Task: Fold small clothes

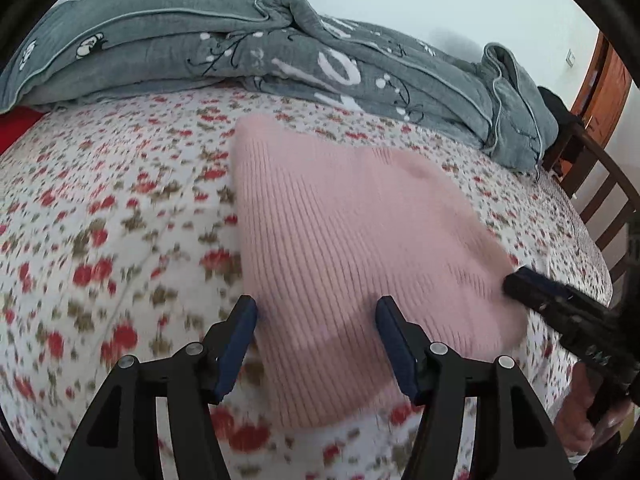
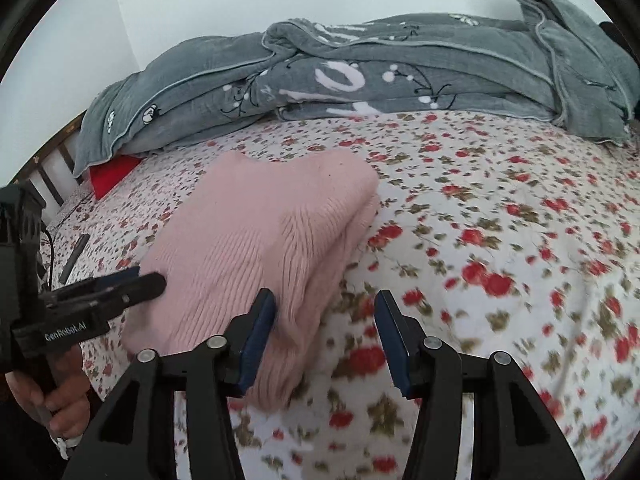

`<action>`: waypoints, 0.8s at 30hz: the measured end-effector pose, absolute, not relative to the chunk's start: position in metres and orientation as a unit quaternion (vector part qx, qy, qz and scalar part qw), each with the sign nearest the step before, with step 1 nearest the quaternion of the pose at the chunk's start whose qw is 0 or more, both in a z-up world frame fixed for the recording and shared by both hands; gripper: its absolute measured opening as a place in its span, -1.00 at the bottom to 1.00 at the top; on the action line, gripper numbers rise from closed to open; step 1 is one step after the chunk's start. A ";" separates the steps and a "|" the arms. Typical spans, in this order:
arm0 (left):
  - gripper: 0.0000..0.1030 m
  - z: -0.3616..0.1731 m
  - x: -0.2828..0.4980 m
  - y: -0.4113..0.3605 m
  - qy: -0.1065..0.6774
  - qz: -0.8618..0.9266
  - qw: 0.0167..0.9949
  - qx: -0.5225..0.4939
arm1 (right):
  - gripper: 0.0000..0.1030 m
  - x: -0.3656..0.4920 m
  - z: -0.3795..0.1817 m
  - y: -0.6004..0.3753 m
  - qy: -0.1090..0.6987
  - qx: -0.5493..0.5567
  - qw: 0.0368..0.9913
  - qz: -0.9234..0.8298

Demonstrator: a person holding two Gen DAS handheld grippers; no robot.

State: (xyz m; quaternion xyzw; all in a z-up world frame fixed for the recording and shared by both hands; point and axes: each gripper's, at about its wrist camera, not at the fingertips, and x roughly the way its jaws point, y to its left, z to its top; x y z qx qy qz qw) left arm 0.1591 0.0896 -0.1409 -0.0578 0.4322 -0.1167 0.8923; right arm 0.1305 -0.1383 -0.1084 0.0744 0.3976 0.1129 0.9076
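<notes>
A folded pink ribbed knit garment (image 1: 344, 232) lies flat on the flowered bedsheet (image 1: 120, 200). My left gripper (image 1: 316, 304) hovers over its near edge with the jaws wide apart and nothing pinched. In the right wrist view the same pink garment (image 2: 260, 240) shows stacked layers along its right side. My right gripper (image 2: 326, 296) stands open at that side, its left finger (image 2: 260, 328) in front of the fold and its right finger over bare sheet. Each gripper also shows in the other's view: the right gripper (image 1: 520, 280) at the garment's right edge, the left gripper (image 2: 152, 280) at its left edge.
A crumpled grey quilt (image 1: 280, 52) with white print lies along the far side of the bed. A red cloth (image 2: 112, 176) peeks out under the quilt's end. A dark wooden bed rail (image 1: 600, 200) borders one side. A hand (image 2: 60, 396) holds the left gripper's handle.
</notes>
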 end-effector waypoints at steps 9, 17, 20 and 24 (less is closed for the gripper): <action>0.17 -0.085 0.116 0.079 0.414 -0.114 0.902 -0.048 | 0.06 0.083 -0.044 -0.149 0.373 0.063 0.924 0.047; 0.57 -0.035 0.083 0.074 0.377 -0.084 0.922 -0.019 | 0.47 0.052 0.002 -0.150 0.356 0.046 0.933 0.027; 0.58 -0.030 0.076 0.076 0.378 -0.081 0.922 -0.025 | 0.78 0.042 0.006 -0.146 0.348 0.031 0.937 0.025; 0.61 -0.026 0.069 0.075 0.374 -0.072 0.924 -0.017 | 0.91 0.032 0.008 -0.143 0.346 0.024 0.938 0.022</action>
